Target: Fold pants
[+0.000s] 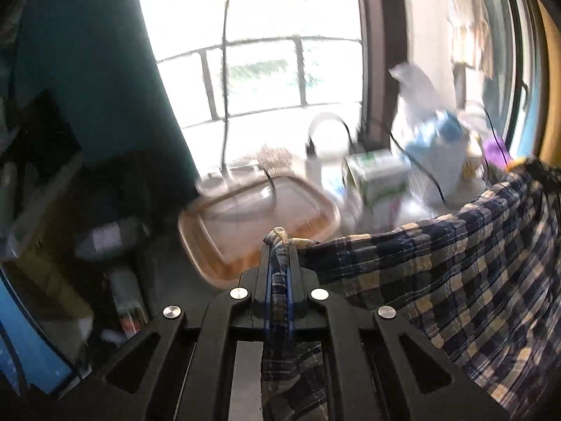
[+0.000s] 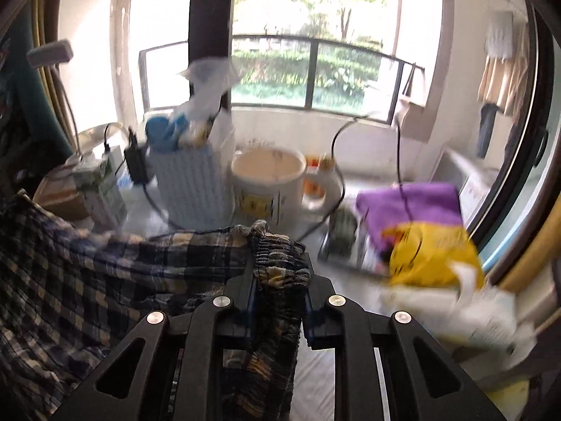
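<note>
The pants are navy, cream and green plaid (image 1: 455, 273). My left gripper (image 1: 279, 245) is shut on one end of their edge, and the cloth stretches away to the right, held up in the air. In the right wrist view my right gripper (image 2: 278, 263) is shut on the gathered elastic waistband, and the plaid pants (image 2: 70, 280) spread off to the left. The cloth hangs taut between the two grippers and drapes down below both of them.
Ahead are a clear lidded tray (image 1: 259, 217), a green carton (image 1: 378, 175), a white basket (image 2: 189, 182), a cream bucket (image 2: 268, 179), cables, a purple cloth (image 2: 410, 210) and a yellow bag (image 2: 431, 256). A dark curtain (image 1: 87, 70) hangs at left. Windows lie beyond.
</note>
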Demonstrator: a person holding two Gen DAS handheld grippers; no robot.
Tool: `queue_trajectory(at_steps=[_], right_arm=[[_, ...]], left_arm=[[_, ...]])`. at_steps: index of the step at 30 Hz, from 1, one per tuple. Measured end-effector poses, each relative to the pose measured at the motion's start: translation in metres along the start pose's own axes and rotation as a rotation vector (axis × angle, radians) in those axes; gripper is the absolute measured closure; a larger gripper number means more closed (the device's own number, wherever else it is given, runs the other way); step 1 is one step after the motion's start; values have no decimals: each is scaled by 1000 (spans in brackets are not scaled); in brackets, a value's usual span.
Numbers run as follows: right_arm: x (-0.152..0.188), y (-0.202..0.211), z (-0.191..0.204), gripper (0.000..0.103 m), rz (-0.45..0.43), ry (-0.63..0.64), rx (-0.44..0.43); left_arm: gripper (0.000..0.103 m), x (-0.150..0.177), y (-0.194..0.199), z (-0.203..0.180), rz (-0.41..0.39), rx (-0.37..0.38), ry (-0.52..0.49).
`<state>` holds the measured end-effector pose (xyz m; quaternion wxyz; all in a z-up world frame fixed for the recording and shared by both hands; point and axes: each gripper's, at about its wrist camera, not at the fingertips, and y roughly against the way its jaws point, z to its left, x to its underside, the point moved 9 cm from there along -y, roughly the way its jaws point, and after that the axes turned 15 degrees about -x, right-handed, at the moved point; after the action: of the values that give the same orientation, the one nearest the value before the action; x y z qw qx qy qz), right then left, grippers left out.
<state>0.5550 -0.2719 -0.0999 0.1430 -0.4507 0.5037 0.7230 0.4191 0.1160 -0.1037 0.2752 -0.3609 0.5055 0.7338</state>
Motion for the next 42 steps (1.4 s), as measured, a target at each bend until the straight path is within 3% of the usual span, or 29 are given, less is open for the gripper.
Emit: queue_trajectory(at_steps=[5,10,11,12,13,14,15,17,21,27,29,31,34,42], right_arm=[[-14,-11,-10,83,-13,6,43],[9,-43,-18,78,89,-8,50],[12,-46,-18,73,102,-15,47],[16,-45,-19,57,109,-26,46],[18,-42,-19,33,100,-31,42],[18,-35,-17,25,80,-34,37],[19,-25,-15,23,65,-33,35],[23,-9,-10,23,57,-25,32],[49,29,7,23,64,-13,-10],[112,69,16,23,153,-27,-37],[128,78,21,27,179,-18,-50],[139,85,26,42,195,-13,-65],[150,90,42,55,212,18,-113],[175,81,73,56,248,65,-202]], left_arm=[[96,-28,-11,6,-76,-80,13],[84,-12,-45,5,94,-23,36],[71,-8,-45,5,97,-26,35],[52,-5,-42,8,95,-28,32],[41,0,-36,12,93,-32,33],[31,3,-32,16,88,-41,37],[30,6,-26,21,85,-54,44],[30,19,-10,27,109,-63,53],[30,60,35,17,147,3,52],[30,133,89,-15,261,99,43],[30,154,100,-22,303,121,65],[30,169,109,-29,319,117,64],[30,184,120,-28,324,100,61],[29,212,140,-26,361,101,59]])
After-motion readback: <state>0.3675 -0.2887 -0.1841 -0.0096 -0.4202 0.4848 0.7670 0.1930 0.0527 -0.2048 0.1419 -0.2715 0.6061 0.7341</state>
